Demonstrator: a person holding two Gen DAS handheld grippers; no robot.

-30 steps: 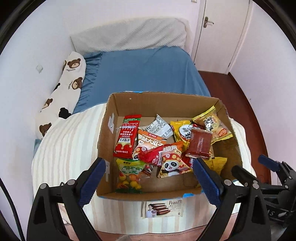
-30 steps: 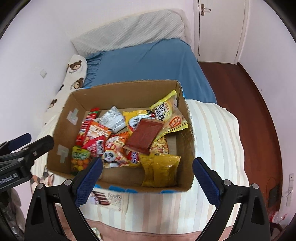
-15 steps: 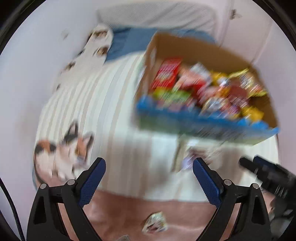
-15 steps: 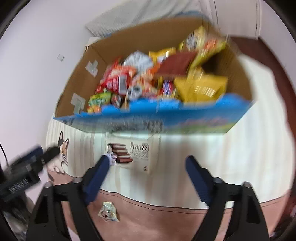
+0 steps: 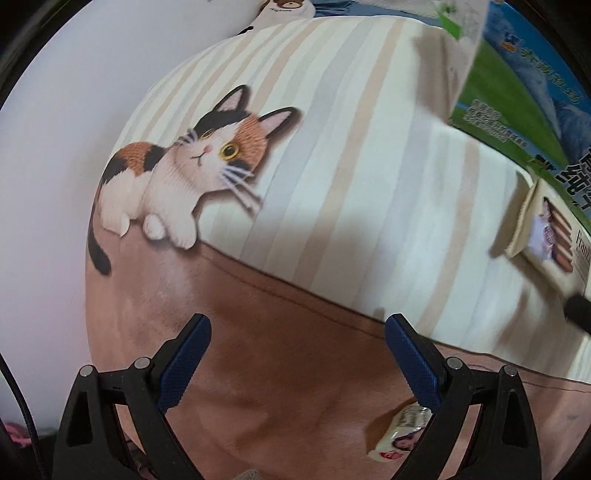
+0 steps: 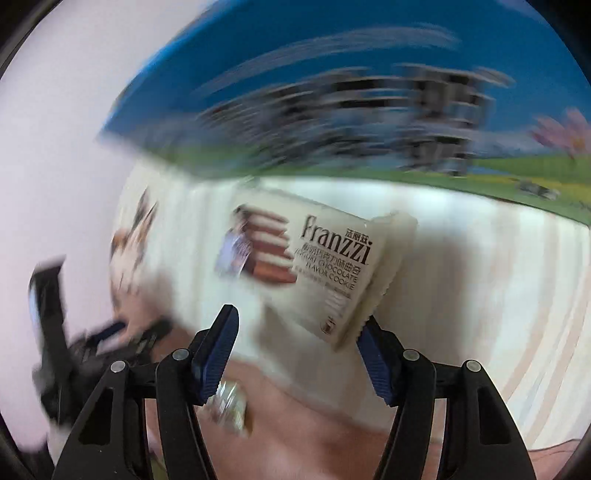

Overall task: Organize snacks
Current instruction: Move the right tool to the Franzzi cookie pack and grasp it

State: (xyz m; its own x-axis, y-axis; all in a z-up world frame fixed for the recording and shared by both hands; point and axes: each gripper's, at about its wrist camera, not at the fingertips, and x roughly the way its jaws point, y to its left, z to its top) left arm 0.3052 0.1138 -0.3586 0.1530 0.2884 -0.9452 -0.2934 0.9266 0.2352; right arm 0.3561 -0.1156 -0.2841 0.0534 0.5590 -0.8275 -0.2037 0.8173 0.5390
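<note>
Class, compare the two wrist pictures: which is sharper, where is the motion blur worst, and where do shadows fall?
Left wrist view: mostly sharp, the cat print crisp, only the box at the right edge soft; a soft shadow lies on the striped blanket. Right wrist view: heavily smeared, worst across the box side and the left gripper; the cookie pack stays readable and casts a shadow.

We're in a home here, a bedroom by the look of it. Soft bedding fills the left wrist view: a striped blanket [image 5: 351, 155] in cream, beige and grey with a calico cat print [image 5: 177, 177] on it, and a plain brown band along its near edge. At the top edge, a bear-print pillow [image 5: 288, 5] peeks in against a pale wall [image 5: 55, 147]. A printed carton [image 6: 332, 92] and a cookie packet [image 6: 314, 266] sit on that blanket.
</note>
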